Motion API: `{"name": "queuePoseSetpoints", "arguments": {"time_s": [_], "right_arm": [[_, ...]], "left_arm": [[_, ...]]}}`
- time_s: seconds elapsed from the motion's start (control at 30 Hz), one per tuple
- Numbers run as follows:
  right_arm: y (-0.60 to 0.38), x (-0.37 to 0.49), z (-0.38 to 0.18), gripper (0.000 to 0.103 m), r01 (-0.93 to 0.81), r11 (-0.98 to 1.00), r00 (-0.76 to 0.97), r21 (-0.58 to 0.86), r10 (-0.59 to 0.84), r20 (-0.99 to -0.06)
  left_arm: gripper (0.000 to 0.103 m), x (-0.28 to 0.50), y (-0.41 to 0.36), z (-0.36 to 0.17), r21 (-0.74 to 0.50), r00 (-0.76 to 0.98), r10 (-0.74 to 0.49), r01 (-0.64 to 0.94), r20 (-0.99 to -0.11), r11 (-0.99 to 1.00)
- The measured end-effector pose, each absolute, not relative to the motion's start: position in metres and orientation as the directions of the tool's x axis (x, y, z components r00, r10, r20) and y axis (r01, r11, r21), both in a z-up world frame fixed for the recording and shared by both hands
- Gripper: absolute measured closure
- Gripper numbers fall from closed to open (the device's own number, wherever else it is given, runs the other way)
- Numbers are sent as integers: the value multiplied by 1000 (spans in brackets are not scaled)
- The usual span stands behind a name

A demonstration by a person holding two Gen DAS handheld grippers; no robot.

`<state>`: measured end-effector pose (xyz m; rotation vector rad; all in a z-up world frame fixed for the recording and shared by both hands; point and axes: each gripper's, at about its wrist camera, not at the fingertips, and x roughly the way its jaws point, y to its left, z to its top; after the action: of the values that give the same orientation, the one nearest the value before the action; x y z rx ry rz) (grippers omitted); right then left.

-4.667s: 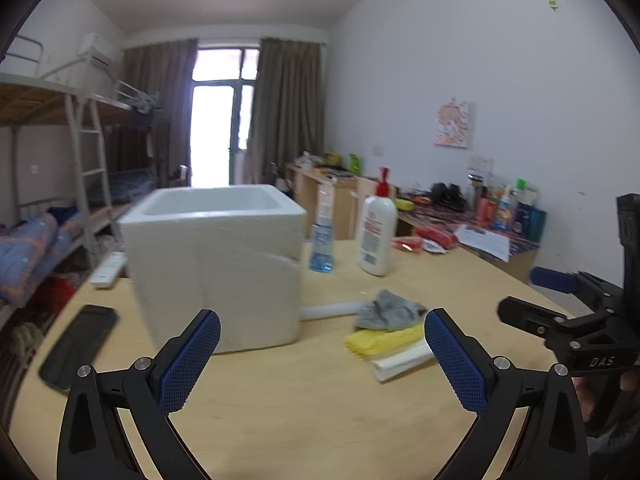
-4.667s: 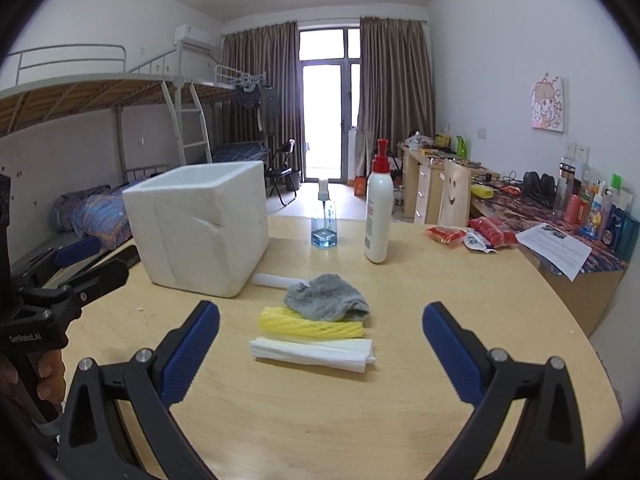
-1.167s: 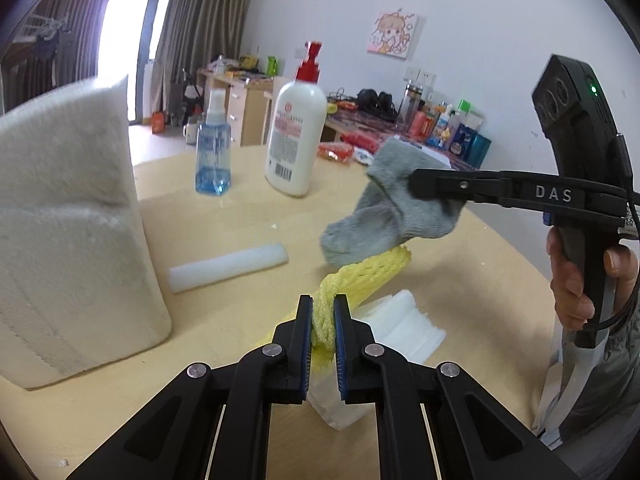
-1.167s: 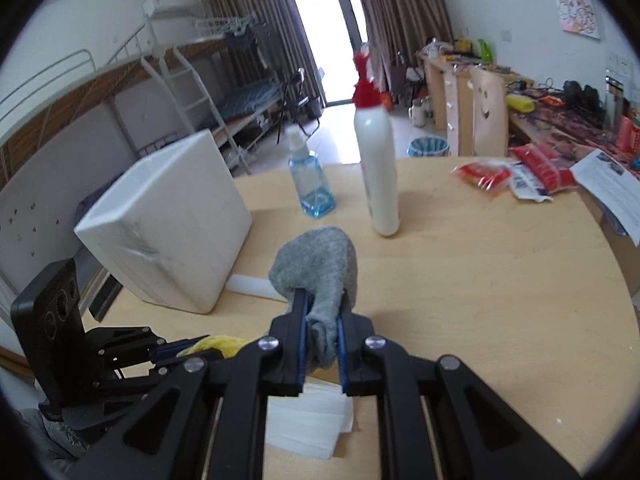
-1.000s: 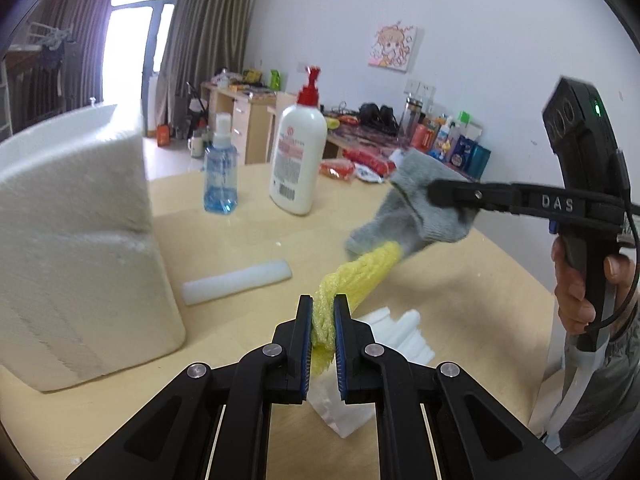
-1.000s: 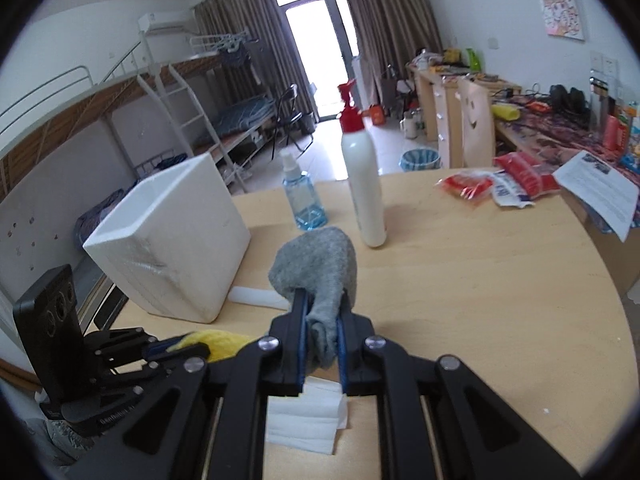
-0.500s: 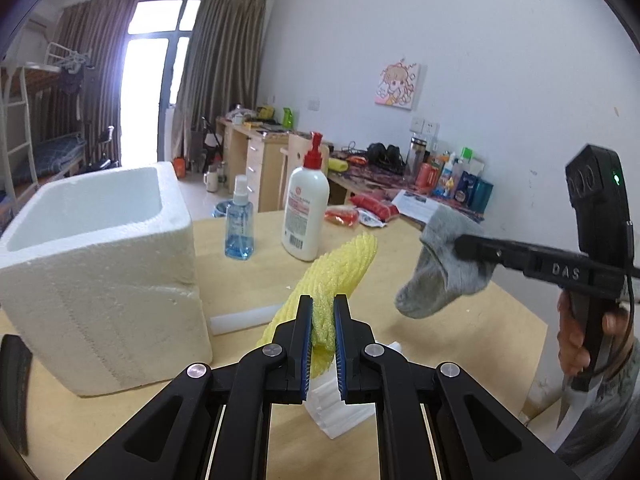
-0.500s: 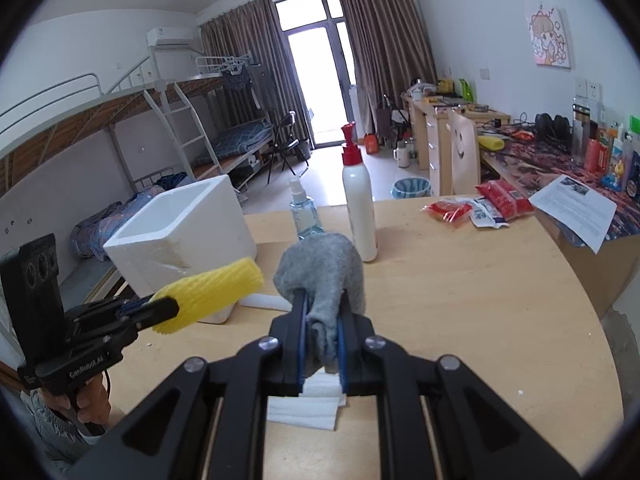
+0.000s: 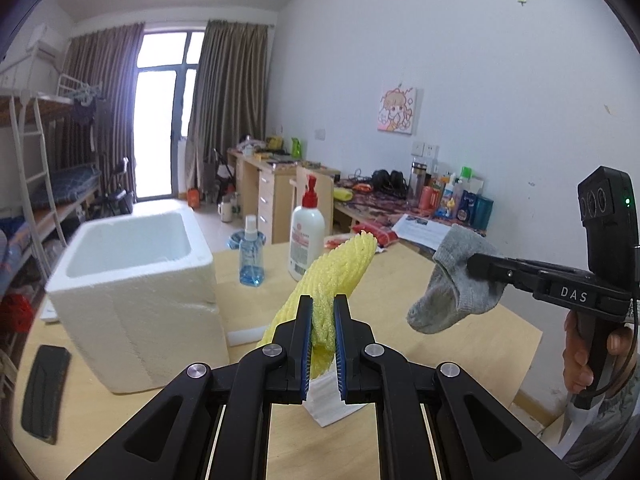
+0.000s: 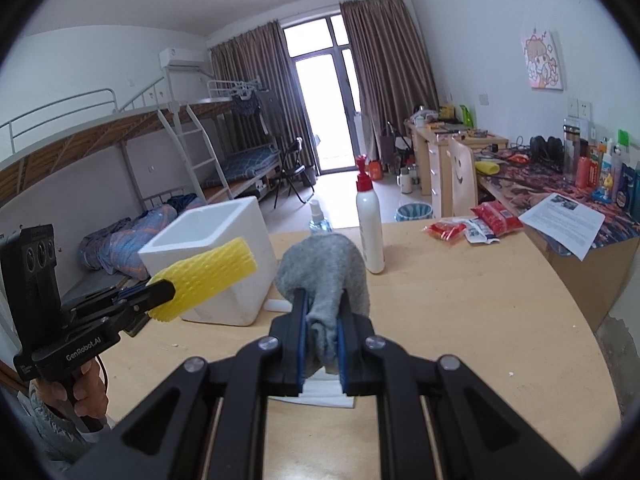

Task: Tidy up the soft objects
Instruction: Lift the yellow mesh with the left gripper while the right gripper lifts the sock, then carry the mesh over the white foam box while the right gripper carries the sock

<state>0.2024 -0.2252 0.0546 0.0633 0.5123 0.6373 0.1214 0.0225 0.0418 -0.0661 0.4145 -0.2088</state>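
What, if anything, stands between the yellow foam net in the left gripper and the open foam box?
Nothing visible does. The left gripper holds the foam net above the table, and the box sits just to its left with its top open. The bottles stand farther back, off that path.

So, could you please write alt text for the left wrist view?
The left hand-held gripper is shut on a yellow foam net sleeve, lifted above a wooden table. The right hand-held gripper holds a grey sock in the air, and an open white foam box stands left.
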Motion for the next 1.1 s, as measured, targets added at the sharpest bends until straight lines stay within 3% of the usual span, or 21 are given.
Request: {"name": "queuePoseSetpoints", "arguments": {"time_s": [0.47,1.1], "right_arm": [[-213,188,50,88,-633,744,635,214,658,-406],[-121,193,48,88,-814,547,447,197,805,-389]], "left_arm": [[93,86,29,58,-45,938,-76,65,-337,997],[93,53,100,62,-52,931,173,-200,-322,978]]}}
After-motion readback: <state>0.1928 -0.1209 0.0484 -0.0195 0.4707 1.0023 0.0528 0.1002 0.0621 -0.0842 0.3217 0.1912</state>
